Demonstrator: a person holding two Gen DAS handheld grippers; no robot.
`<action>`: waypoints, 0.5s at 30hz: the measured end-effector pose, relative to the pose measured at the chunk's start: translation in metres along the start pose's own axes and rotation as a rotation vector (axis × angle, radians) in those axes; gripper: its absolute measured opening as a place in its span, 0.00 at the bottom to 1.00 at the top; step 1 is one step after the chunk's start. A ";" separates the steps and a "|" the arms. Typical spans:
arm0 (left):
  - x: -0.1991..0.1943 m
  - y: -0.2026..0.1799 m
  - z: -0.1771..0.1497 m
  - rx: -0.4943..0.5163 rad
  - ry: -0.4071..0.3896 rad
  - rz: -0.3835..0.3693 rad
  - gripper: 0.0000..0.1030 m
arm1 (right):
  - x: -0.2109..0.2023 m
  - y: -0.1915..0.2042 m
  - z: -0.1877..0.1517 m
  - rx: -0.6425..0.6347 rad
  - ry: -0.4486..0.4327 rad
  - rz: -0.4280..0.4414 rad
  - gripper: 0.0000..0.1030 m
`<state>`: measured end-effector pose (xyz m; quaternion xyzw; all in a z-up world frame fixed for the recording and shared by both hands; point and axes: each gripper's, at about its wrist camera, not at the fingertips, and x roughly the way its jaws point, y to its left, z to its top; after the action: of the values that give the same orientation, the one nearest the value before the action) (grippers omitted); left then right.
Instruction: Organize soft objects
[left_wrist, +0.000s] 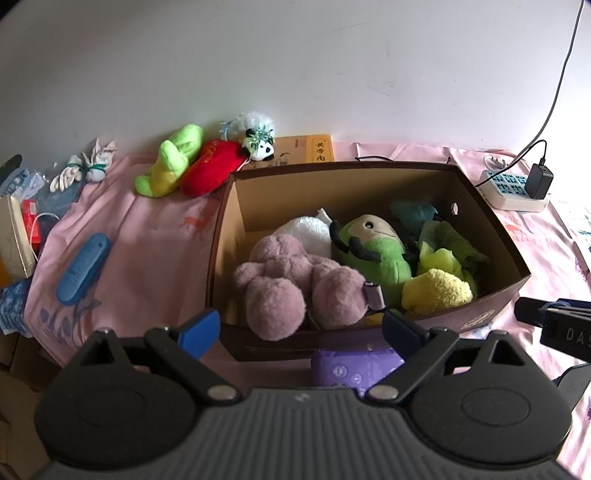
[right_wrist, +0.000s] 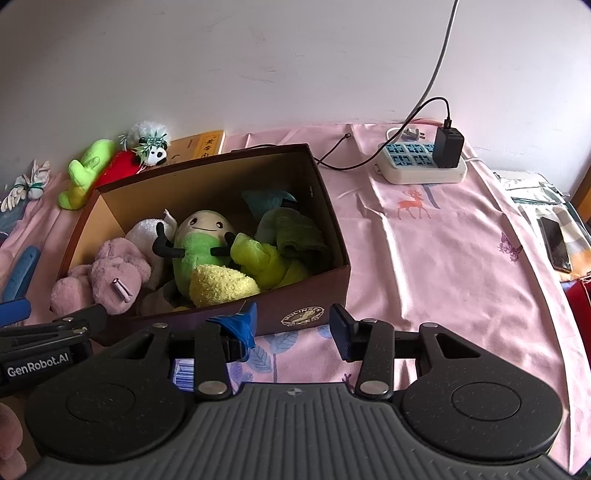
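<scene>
A brown cardboard box sits on the pink sheet and holds a mauve plush, a green bean-faced plush, a white plush, yellow and green soft pieces. Beyond the box's far left corner lie a lime-green plush, a red plush and a small panda toy. My left gripper stands open before the box's near wall, nothing between its fingers. My right gripper is open at the box's near right corner, also empty.
A blue remote lies left of the box. A purple packet sits under my left gripper. A power strip with a black charger and cables is at the back right. A phone lies at the right edge. White socks lie far left.
</scene>
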<state>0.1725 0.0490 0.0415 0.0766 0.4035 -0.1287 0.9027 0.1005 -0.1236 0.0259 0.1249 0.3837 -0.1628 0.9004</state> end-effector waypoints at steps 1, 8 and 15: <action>-0.001 -0.001 0.000 0.003 -0.001 -0.004 0.92 | 0.000 0.000 0.000 -0.002 0.000 0.001 0.26; -0.001 -0.002 -0.001 0.003 0.006 -0.013 0.92 | 0.000 0.001 -0.001 -0.004 0.008 -0.001 0.26; -0.004 -0.001 -0.004 0.013 0.009 -0.007 0.92 | -0.005 0.004 -0.005 -0.008 0.004 0.001 0.26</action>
<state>0.1666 0.0499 0.0415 0.0814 0.4070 -0.1342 0.8999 0.0953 -0.1171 0.0265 0.1217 0.3860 -0.1605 0.9002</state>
